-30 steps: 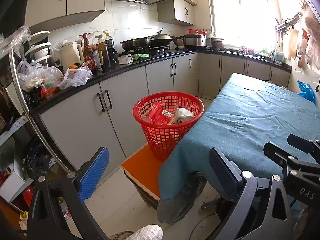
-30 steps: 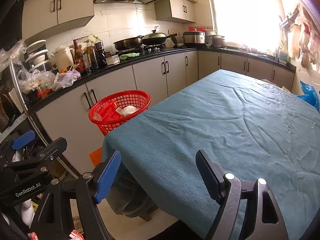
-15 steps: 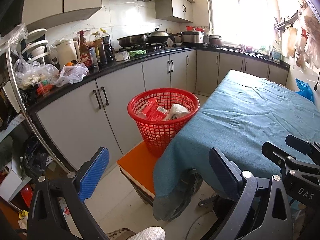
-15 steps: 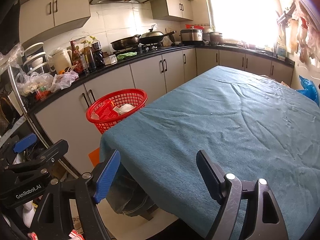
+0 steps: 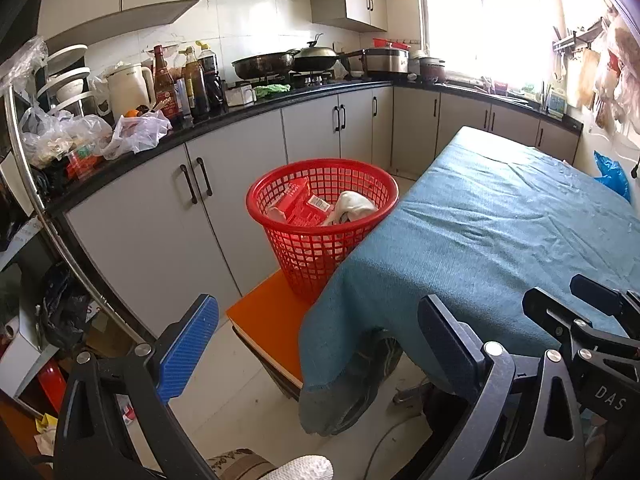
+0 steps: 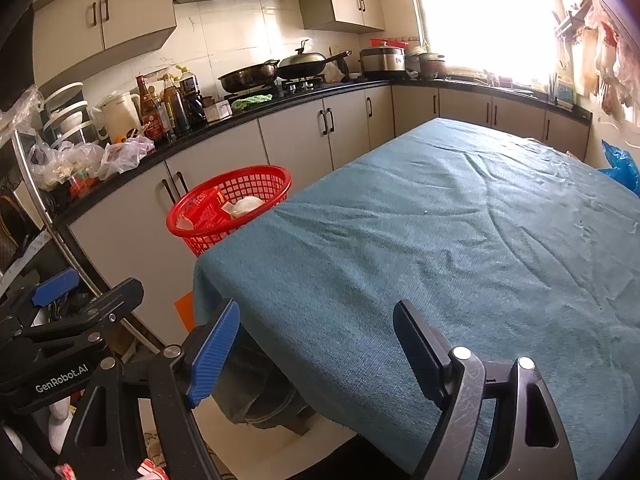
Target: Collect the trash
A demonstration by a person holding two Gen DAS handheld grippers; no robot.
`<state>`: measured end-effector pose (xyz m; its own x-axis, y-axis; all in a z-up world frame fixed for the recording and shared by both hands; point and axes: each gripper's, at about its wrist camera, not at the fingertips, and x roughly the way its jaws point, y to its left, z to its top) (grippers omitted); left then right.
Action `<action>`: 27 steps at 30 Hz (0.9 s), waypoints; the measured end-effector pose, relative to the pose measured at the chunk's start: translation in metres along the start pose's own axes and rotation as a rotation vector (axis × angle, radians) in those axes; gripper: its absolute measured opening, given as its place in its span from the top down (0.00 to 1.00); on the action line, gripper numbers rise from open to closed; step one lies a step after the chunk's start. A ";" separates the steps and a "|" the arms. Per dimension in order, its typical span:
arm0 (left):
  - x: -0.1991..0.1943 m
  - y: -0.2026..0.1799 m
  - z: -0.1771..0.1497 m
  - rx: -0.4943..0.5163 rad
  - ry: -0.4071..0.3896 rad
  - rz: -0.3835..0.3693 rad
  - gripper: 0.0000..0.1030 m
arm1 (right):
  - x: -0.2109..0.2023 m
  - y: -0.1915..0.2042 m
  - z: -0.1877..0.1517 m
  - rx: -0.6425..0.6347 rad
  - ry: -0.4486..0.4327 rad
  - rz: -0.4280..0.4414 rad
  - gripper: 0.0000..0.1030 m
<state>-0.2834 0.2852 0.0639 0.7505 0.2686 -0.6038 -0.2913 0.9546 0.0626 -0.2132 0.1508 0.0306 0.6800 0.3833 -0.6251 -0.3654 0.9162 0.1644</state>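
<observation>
A red mesh basket [image 5: 320, 224] stands on an orange stool [image 5: 272, 328] beside the table; it also shows in the right wrist view [image 6: 228, 208]. Inside lie a red wrapper [image 5: 298, 206] and a white crumpled piece [image 5: 352, 206]. My left gripper [image 5: 320, 344] is open and empty, low near the table's corner, well short of the basket. My right gripper [image 6: 316, 348] is open and empty over the near edge of the table with the blue-green cloth [image 6: 460, 240]. The left gripper also shows at the left of the right wrist view [image 6: 72, 312].
A black counter [image 5: 248, 108] with grey cabinets runs along the left and back, crowded with bottles, a kettle, plastic bags and pans. A blue bag [image 5: 612, 174] lies beyond the table's far right. Clutter sits on the floor at the lower left.
Both grippers have drawn back and risen slightly, so the basket and table look a little farther off. Both jaws stay open and empty.
</observation>
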 end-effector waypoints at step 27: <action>0.033 -0.009 0.012 -0.004 0.033 0.024 0.04 | 0.029 -0.026 -0.006 0.067 0.059 0.006 0.19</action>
<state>-0.2493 0.2872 0.0529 0.7232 0.2875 -0.6280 -0.3116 0.9473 0.0747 -0.1879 0.1375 0.0035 0.6384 0.3828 -0.6678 -0.3243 0.9206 0.2176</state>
